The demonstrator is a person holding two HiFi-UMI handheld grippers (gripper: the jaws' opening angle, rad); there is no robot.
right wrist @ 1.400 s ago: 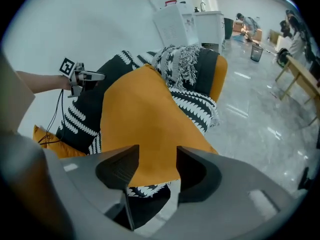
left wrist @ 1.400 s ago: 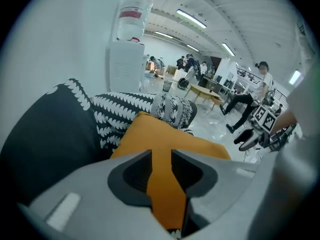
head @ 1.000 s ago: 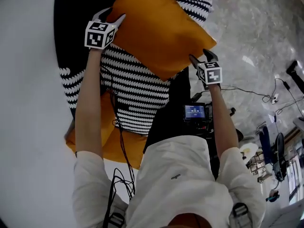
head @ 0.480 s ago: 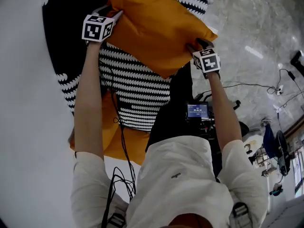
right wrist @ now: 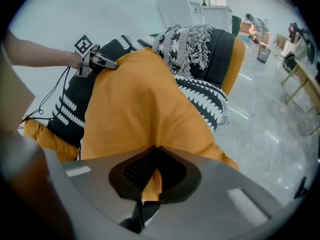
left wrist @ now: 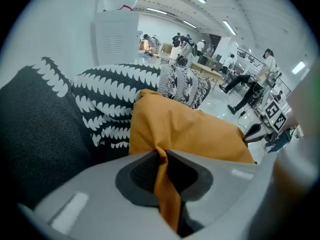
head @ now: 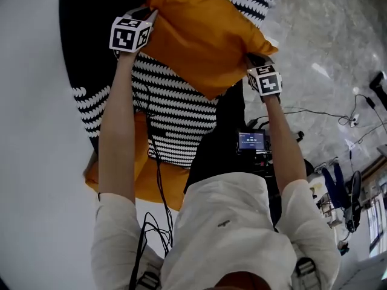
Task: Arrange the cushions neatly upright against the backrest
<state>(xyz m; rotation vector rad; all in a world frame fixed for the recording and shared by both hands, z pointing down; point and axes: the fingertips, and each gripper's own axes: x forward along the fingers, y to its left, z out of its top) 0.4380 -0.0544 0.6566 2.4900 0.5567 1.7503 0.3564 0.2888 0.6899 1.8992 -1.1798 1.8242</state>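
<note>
Pale marble floor (head: 320,35) beyond, black-and-white cushion (head: 175,113) beneath. Orange cushion (head: 199,35) over it, pinched at opposite corners: left gripper (head: 148,15) jaws pressed on fabric, right gripper (head: 253,59) jaws just closed on, seemingly, the corner seam. Hold secured, ready for propping against the backrest.

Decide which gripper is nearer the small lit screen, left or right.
Right. The right gripper, jaws just closed on the orange cushion, sits just above the screen in the head view; the left gripper pinches the cushion's opposite edge, farther away.
</note>
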